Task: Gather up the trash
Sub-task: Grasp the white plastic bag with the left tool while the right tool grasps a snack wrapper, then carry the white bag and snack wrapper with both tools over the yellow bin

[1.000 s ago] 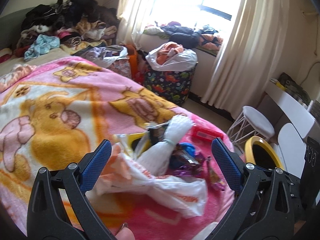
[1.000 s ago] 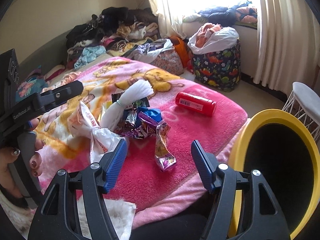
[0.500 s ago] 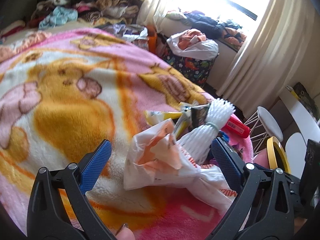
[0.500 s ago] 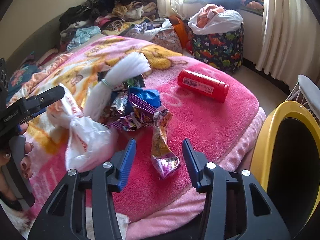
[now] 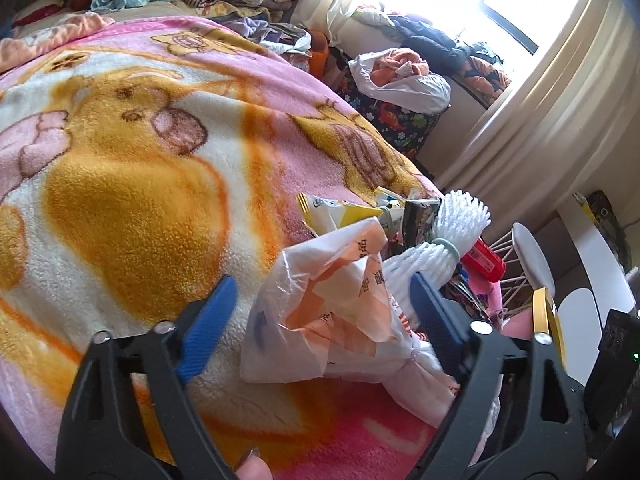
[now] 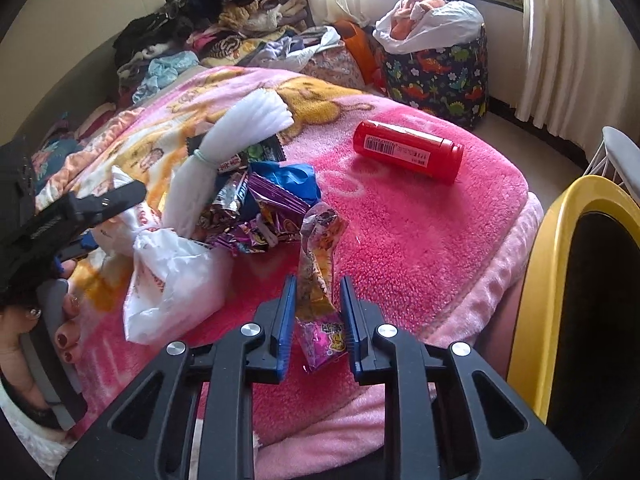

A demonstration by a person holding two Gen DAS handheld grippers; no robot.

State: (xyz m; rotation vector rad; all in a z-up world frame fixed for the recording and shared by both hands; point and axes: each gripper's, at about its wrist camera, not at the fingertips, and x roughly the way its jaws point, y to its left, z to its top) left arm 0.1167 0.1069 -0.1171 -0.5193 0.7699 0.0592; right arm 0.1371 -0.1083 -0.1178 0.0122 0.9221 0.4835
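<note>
We see the right gripper (image 6: 318, 312) tipped steeply down at the lower middle of its view, its jaws just now narrowing — one crumpled snack wrapper (image 6: 320, 280) stands between the blue pads, which sit close on either side of it; whether they press it yet we cannot tell. The wrapper lies on the pink bed blanket (image 6: 420, 248), its foil top reaching up toward the middle of the frame.

Over in the left wrist view the left gripper (image 5: 320, 316) also slants down, low centre, jaws wide though they have just been closing in. One white plastic bag (image 5: 328, 320) with orange print sits between them; the right-hand pad is at the bag's edge, the left-hand pad clear of it. At the lower left of the right view we catch the hand (image 6: 44, 320) wrapped around that gripper's handle.

The count: one white foam net sleeve (image 6: 240, 132) tied with a band, lying just behind the bag; one red canister (image 6: 408, 150) on its side at upper right of the blanket, well apart from the rest; a heap of foil wrappers (image 6: 260, 212) at centre, too tangled to number; one yellow-rimmed bin (image 6: 552, 280) at the right edge, beside the bed.
</note>
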